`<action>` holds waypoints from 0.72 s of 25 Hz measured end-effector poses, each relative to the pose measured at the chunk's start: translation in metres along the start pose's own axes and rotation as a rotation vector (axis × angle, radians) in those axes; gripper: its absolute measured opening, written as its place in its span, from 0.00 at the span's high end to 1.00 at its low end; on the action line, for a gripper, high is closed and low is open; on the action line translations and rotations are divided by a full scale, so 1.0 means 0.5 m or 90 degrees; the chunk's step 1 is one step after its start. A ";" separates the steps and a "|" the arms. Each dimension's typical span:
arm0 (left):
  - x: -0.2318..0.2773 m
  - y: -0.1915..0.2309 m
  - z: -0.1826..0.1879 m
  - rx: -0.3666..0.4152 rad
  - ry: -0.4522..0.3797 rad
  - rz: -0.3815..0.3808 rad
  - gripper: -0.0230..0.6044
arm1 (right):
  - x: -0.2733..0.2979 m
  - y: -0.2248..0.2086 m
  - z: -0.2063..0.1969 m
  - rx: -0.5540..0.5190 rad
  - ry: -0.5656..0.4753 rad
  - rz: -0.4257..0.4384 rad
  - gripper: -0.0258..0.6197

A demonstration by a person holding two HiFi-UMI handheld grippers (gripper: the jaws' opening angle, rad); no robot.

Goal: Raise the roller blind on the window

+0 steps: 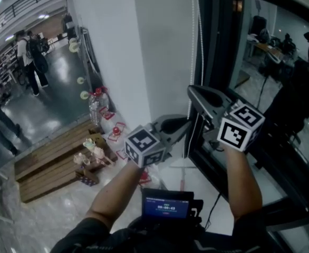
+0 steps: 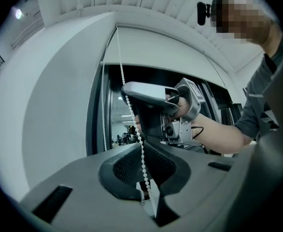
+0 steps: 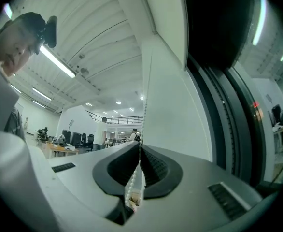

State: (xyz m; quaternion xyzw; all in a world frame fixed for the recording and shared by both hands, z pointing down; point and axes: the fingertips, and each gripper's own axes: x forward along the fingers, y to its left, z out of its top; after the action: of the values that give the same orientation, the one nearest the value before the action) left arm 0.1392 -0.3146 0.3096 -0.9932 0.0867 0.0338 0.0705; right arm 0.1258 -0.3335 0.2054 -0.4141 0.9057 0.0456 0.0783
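Chain of small white beads (image 1: 192, 36) hangs straight down in the upper middle of head view. It runs along the edge of the white wall pillar (image 1: 144, 46), just left of the dark-framed window (image 1: 218, 62). Both grippers are on it.

The grey left hand-held gripper (image 1: 187, 122), w/ a black-and-white marker cube, points right across centre frame. In left gripper view its jaws are clamped shut w/ the beads pinched btwn them, and the chain goes on down below the jaws.

The right hand-held gripper (image 1: 192, 91) sits higher on the same chain, up and right of the left one. The two are close, but whether they touch I can't tell. In right gripper view its jaws are also closed on the beads: the chain goes up along the wall edge, and a slack bit droops under the jaws. Left gripper view shows this gripper above, on the chain in front of the dark window opening.

The blind's fabric can't be made out for sure in any view.

Bg, left side of head view:
- a light wooden platform (image 1: 49, 162) on the glossy floor
- clear plastic bottles (image 1: 94, 107) by the pillar foot
- people standing at upper left (image 1: 30, 51)

A small dark screen w/ a blue display (image 1: 166, 204) sits at bottom centre.
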 end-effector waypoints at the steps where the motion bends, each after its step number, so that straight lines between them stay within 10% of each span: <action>1: 0.003 0.000 -0.011 -0.001 0.006 -0.001 0.95 | -0.003 -0.003 -0.011 -0.001 0.005 -0.004 0.94; 18: 0.032 -0.018 -0.165 -0.066 0.074 -0.011 0.95 | -0.033 -0.029 -0.164 0.037 0.030 -0.035 0.94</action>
State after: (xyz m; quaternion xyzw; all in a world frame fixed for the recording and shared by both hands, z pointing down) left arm 0.1610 -0.3208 0.3911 -0.9965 0.0798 -0.0200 0.0138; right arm 0.1391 -0.3429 0.2885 -0.4372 0.8966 0.0073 0.0705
